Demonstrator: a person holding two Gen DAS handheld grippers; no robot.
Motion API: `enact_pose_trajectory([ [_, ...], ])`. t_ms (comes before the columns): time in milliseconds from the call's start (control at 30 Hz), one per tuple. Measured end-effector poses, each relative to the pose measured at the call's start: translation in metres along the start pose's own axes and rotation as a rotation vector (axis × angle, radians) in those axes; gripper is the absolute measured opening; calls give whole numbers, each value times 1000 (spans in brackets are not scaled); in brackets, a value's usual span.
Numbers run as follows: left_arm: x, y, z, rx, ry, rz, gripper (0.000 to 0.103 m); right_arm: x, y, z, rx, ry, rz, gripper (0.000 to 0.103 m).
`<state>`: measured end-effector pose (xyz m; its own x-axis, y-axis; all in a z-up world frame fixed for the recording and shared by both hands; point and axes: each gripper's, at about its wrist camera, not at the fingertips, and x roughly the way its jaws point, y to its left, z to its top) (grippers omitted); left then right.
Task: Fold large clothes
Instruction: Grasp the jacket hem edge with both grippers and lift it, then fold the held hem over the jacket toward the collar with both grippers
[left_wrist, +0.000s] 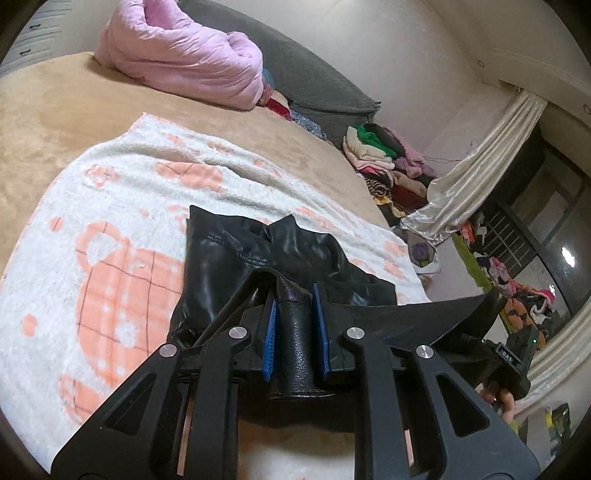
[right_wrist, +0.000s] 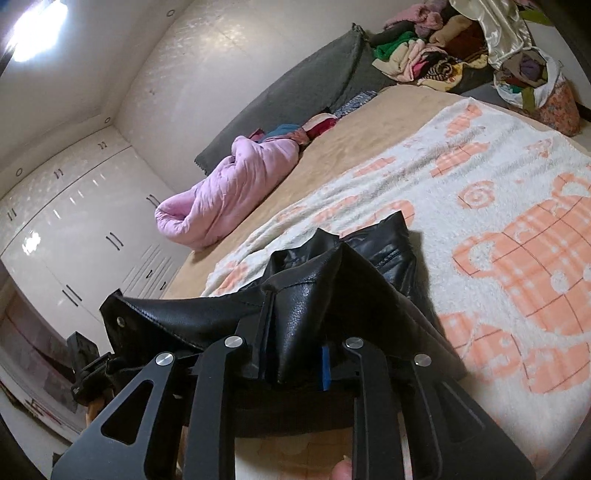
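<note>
- The left hand-held gripper (left_wrist: 295, 325) is clenched on a bunched edge of the black leather garment (left_wrist: 236, 266), the fold pinched between its blue pads (left_wrist: 271, 332).
- The right hand-held gripper (right_wrist: 295, 347) grasps another part of the same black leather garment (right_wrist: 314, 295); one blue pad (right_wrist: 325, 367) shows, the other is hidden by the fabric.
- A taut edge of the garment stretches between the two grippers, while its far end rests on the white-and-orange blanket (left_wrist: 110, 221).
- That blanket lies spread over the tan bed (left_wrist: 55, 103).
- A rolled pink quilt (right_wrist: 221, 199) sits near the grey headboard (right_wrist: 295, 92).
- A heap of clothes (left_wrist: 388, 162), perhaps on the floor, lies beside the bed.
</note>
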<state>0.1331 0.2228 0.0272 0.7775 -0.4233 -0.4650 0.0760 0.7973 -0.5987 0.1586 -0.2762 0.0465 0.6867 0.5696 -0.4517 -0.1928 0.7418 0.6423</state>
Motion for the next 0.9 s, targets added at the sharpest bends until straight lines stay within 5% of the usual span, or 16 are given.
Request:
enact_pose_trajectory([
  [900, 55, 28, 15, -24, 42, 40, 13, 66, -8, 24, -51, 59, -155, 26],
])
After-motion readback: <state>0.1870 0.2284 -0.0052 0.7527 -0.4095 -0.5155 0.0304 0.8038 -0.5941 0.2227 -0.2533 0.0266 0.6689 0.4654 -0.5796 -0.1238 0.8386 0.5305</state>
